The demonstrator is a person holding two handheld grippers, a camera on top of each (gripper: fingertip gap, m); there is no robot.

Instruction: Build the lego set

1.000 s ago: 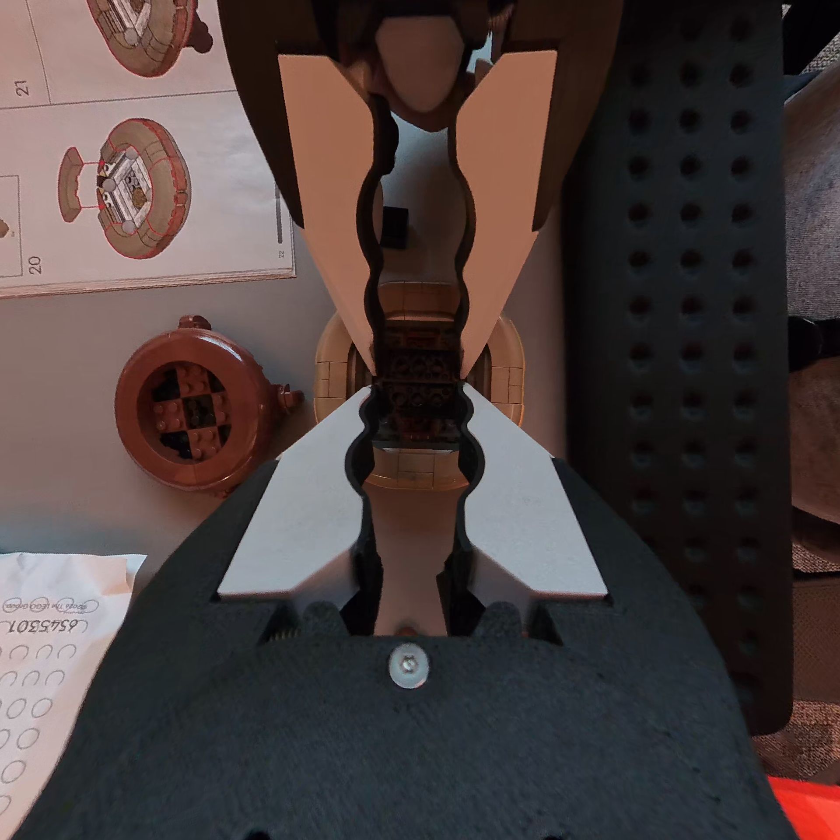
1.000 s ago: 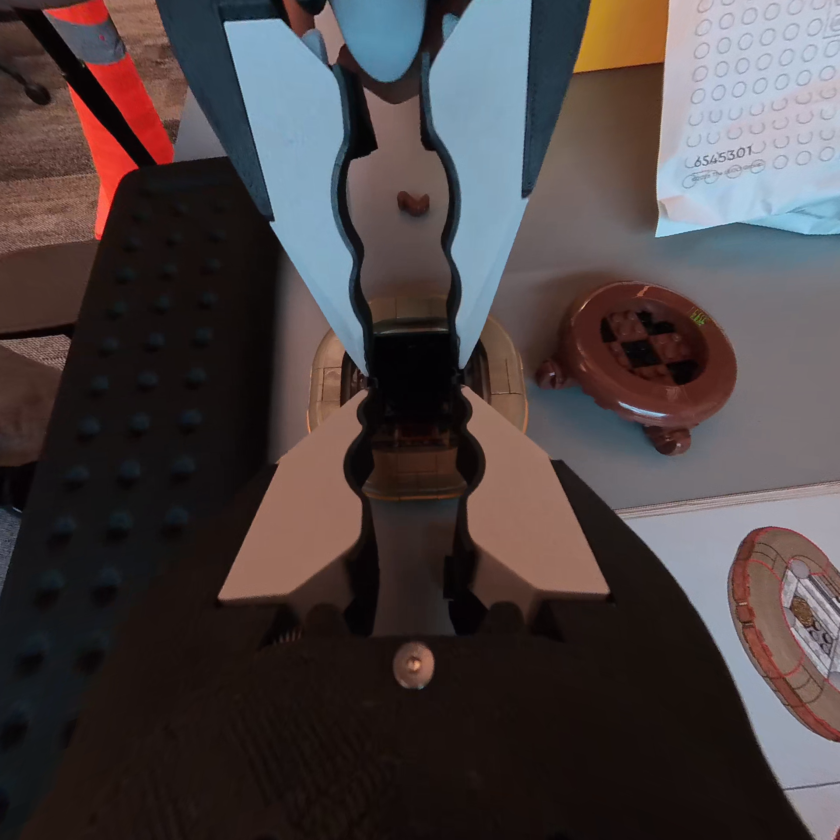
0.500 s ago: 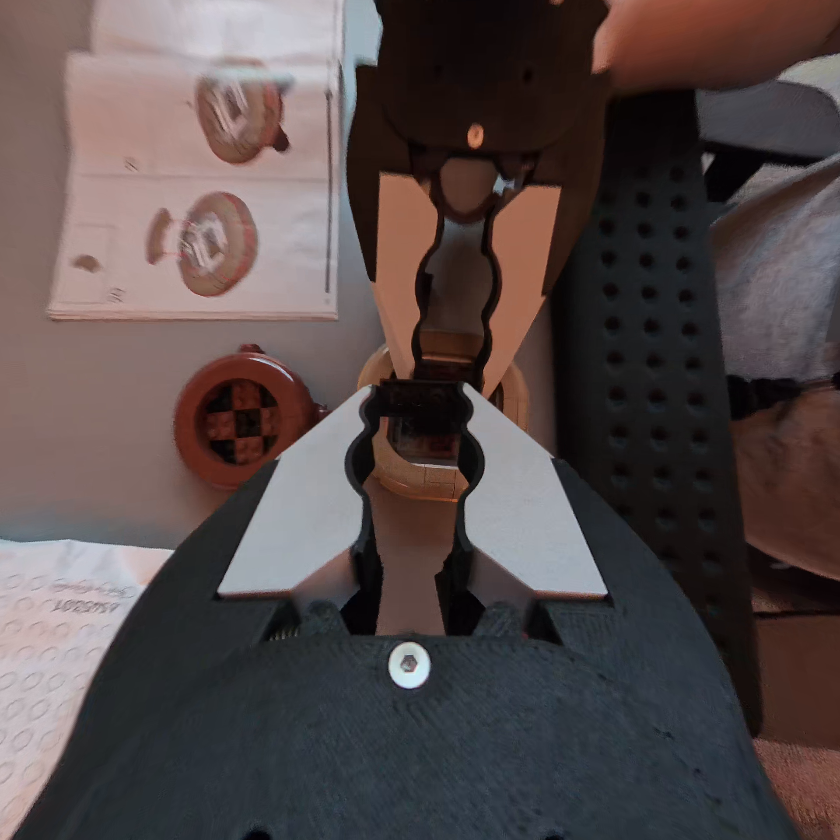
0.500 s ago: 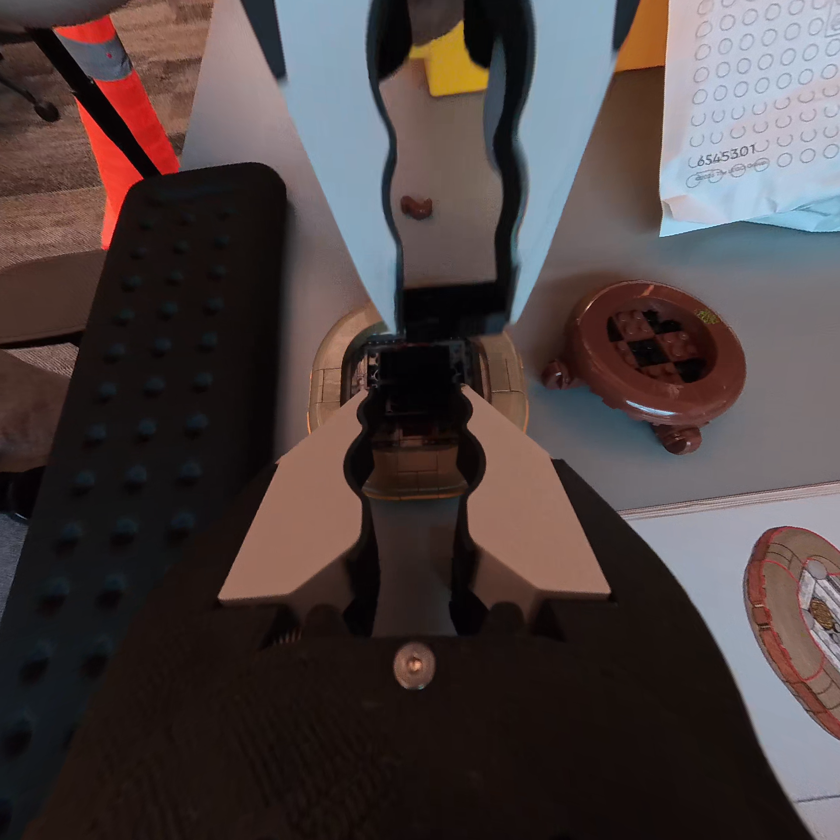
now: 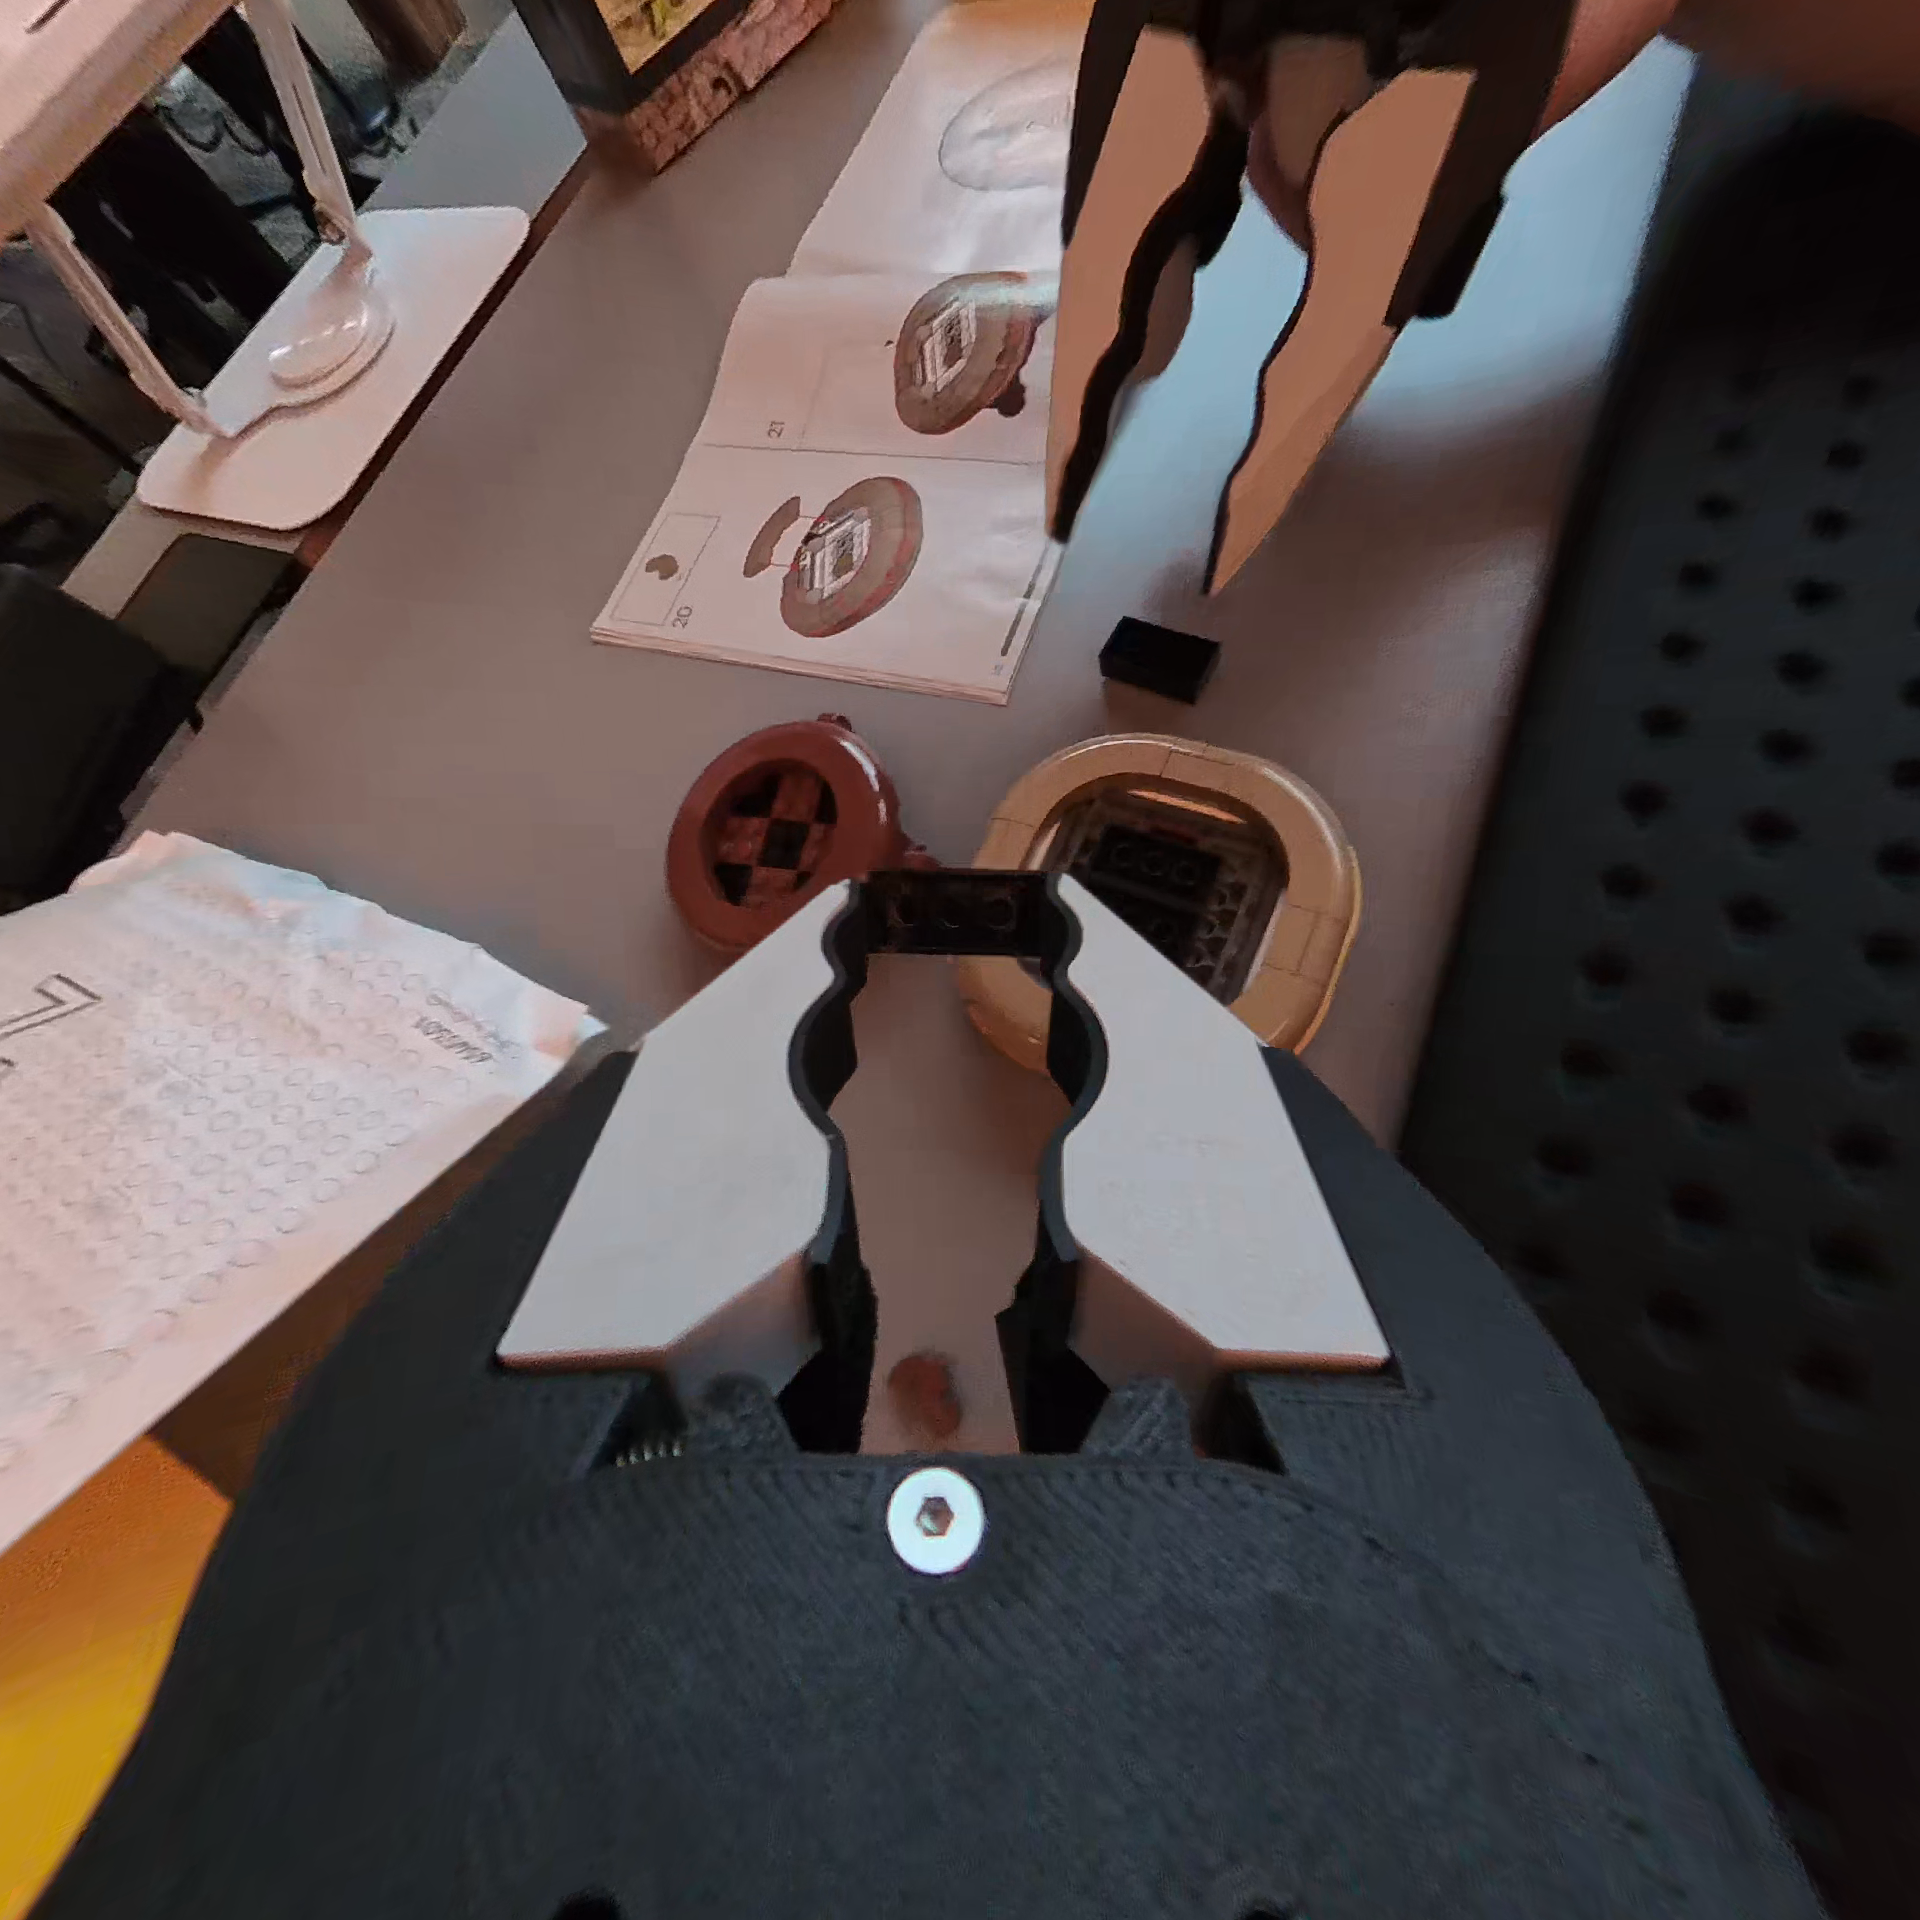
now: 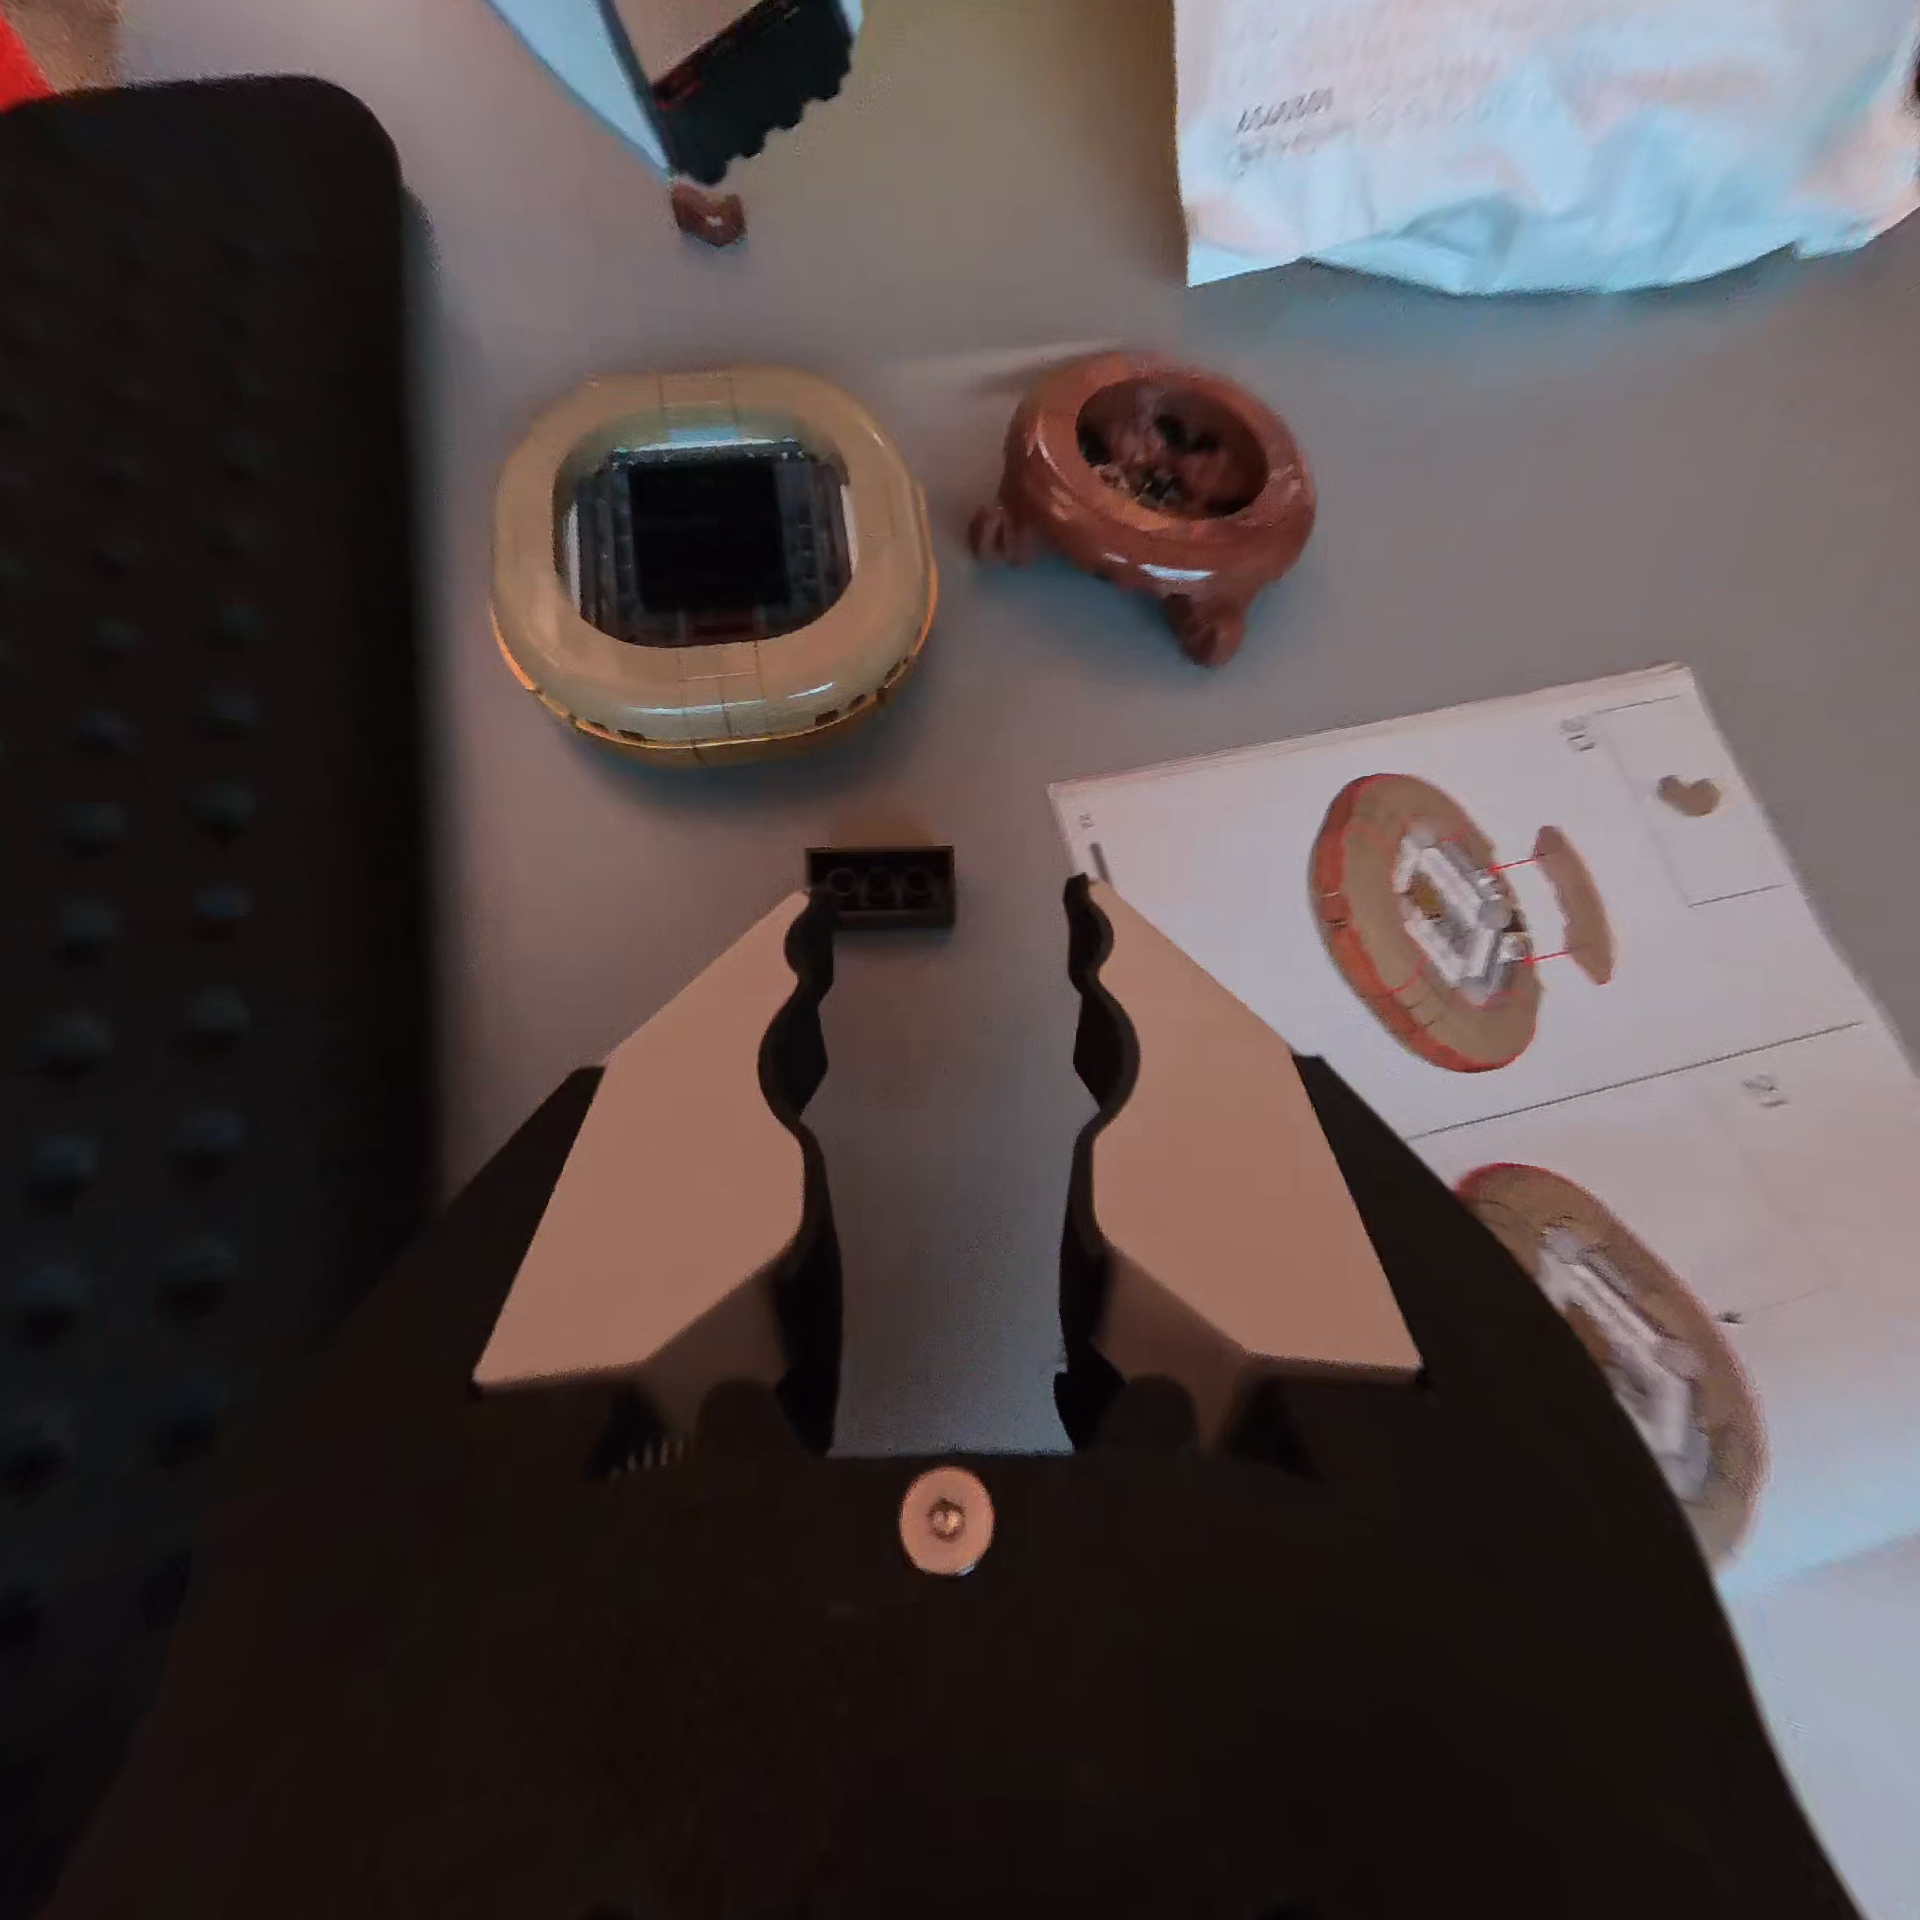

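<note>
My left gripper (image 5: 956,914) is shut on a small black brick (image 5: 956,912), held above the table in front of the tan ring-shaped build (image 5: 1320,873). My right gripper (image 6: 945,899) is open and empty, just above a second black brick (image 6: 883,883) that lies on the table by its left fingertip. The tan build (image 6: 712,707) has a dark square centre. A brown round build (image 6: 1153,540) stands beside it. The right gripper also shows in the left wrist view (image 5: 1138,561), over the loose brick (image 5: 1158,660).
An open instruction booklet (image 6: 1455,987) lies right of the right gripper. A white paper bag (image 5: 208,1039) lies at the left. A black studded mat (image 6: 187,727) runs along one side. A small brown piece (image 6: 710,213) lies beyond the tan build. A white lamp base (image 5: 343,343) stands far left. Spacing between my two grippers at the tips: around 12 cm.
Both grippers have pulled up and away from the tan build. The left one came away holding a black brick. The right one opened and drew back over the loose black brick.
</note>
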